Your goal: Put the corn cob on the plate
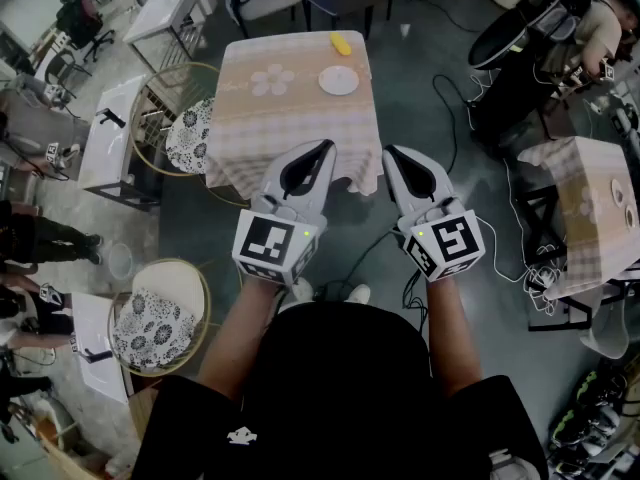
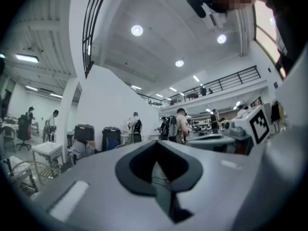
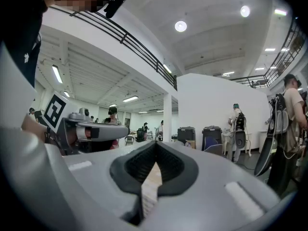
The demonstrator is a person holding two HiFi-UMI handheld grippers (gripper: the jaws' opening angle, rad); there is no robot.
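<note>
Grey, smooth-shelled left gripper (image 1: 322, 151) and right gripper (image 1: 393, 154) have their dark pads pressed together on nothing. Beyond them, on the checked tablecloth (image 1: 290, 128), a round white plate (image 1: 338, 80) lies near the stubby yellow corn cob (image 1: 341, 44) at the far edge, not touching it.

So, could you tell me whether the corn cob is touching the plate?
Apart. The head view shows the corn cob lying beyond the plate, with a strip of bare tablecloth plainly visible between them.
</note>
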